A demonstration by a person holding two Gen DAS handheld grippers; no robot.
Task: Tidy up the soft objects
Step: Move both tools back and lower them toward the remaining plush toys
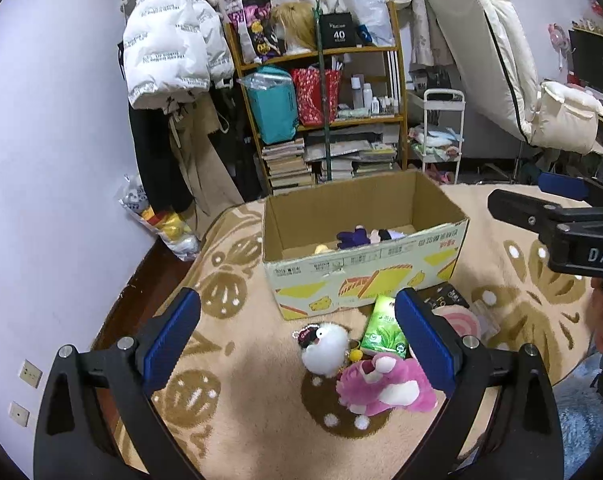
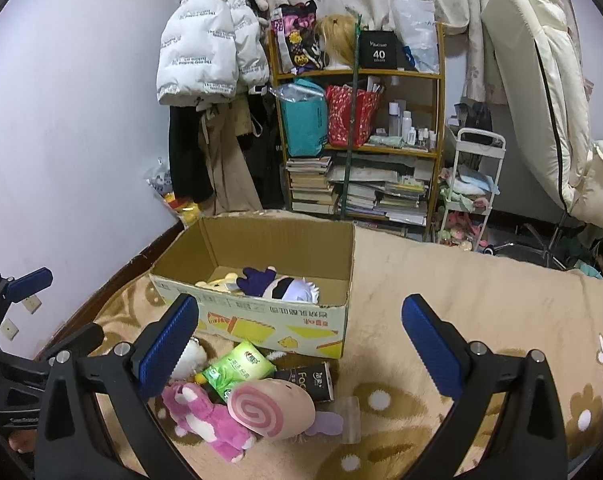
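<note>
So this one's partway through, I'd say. The cardboard box [image 2: 261, 320] already has a few plushies in it: a purple-and-white one [image 2: 279, 286] and a yellowish one [image 2: 219, 282] right beside it, on the box floor. Still left: a little pile on the blanket just in front of the box. There's a white fluffy plush [image 1: 325, 346], a pink bear [image 1: 385, 386] touching it, and a pink swirl plush [image 2: 269, 406] leaning on the bear. Mixed in with them are a green tissue pack [image 2: 237, 368] and a black packet [image 2: 311, 380] close against the box's front wall; not sure those count as "soft", my guess is the tissues might.

Pose-wise: the left gripper [image 1: 297, 344] hovers above the pile in front of the box, jaws spread wide, nothing between them, with the white plush framed between the fingers. The right gripper [image 2: 301, 344] is also wide apart and empty, pointed at the box's front wall, a bit off to the pile's right. Looks like the left one is best lined up for the next grab.
</note>
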